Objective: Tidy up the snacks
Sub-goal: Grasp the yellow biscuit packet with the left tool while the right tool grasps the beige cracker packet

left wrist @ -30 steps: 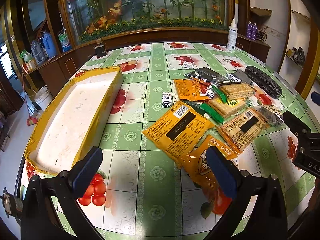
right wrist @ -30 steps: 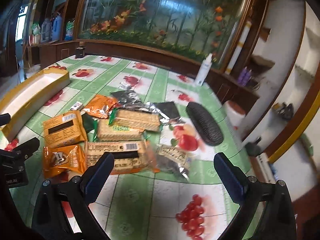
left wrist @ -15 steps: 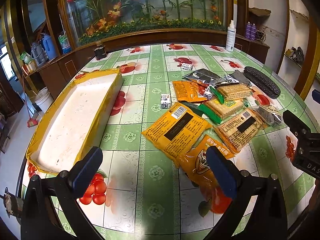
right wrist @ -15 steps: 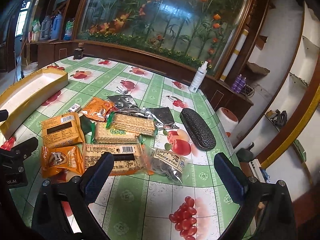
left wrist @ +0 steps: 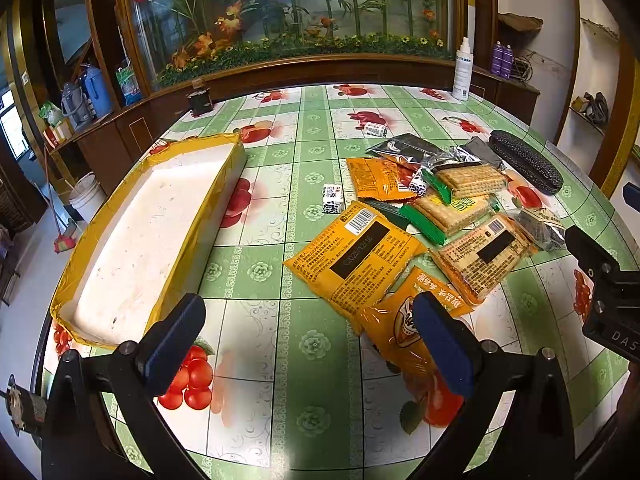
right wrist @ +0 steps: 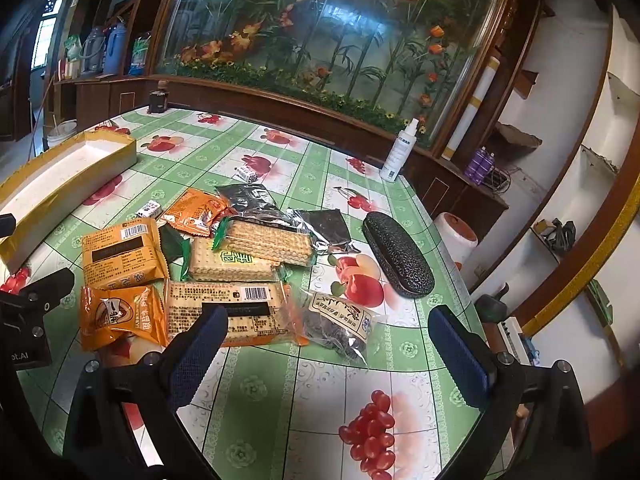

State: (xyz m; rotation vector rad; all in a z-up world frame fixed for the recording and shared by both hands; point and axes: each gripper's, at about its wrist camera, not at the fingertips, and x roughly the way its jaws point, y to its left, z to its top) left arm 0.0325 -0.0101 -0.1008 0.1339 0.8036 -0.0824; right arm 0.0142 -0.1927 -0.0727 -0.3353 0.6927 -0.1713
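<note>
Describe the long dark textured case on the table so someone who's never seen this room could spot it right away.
Start at the round table with the green checked, fruit-printed cloth and find the heap of snack packets. Just right of the heap lies a long black hard-shell case with rounded ends, apart from the packets. Unlike the flat, shiny wrappers beside it, it is rigid, domed and embossed with a curly pattern.

The round desk [left wrist: 316,344] has a green cloth with fruit pictures. A long yellow box [left wrist: 148,236] with a white inside lies at 9 o'clock. Snack packs [left wrist: 356,256] lie in a heap at 2 o'clock, some touching. A dark case [left wrist: 526,162] lies just past them at 1 o'clock. A white spray bottle [left wrist: 463,70] stands at the far edge. Two small wrapped sweets [left wrist: 333,198] lie apart.
</note>
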